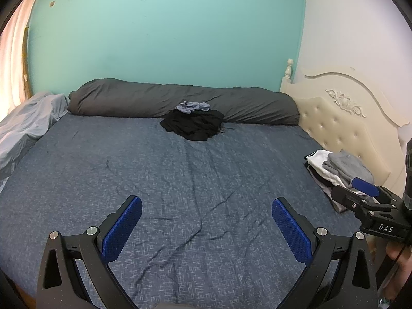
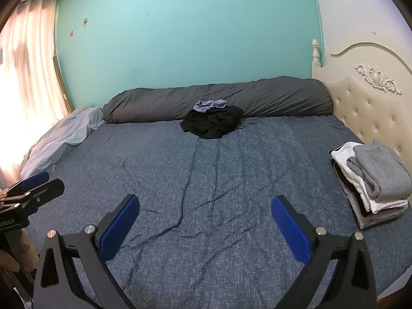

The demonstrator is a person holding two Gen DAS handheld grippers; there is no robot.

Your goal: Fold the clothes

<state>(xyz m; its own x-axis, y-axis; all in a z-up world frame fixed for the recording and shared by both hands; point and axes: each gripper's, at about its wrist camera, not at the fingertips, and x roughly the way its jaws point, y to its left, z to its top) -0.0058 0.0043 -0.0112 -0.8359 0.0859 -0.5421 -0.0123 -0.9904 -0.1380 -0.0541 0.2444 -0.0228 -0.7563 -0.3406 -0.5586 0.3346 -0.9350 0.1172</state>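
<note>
I hold both grippers, left (image 1: 206, 228) and right (image 2: 204, 228), wide apart and empty, low over the bed (image 1: 180, 180). Unfolded black clothes (image 1: 194, 126) lie far ahead; the folded stack (image 2: 370, 182) lies right.

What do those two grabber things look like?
The left gripper and the right gripper look alike: black frames that fork into two arms, silver round bolts at the joints, and flat blue bumpy pads on the fingers. Seen from the left camera, the right gripper's side has white letters reading "DAS".
</note>
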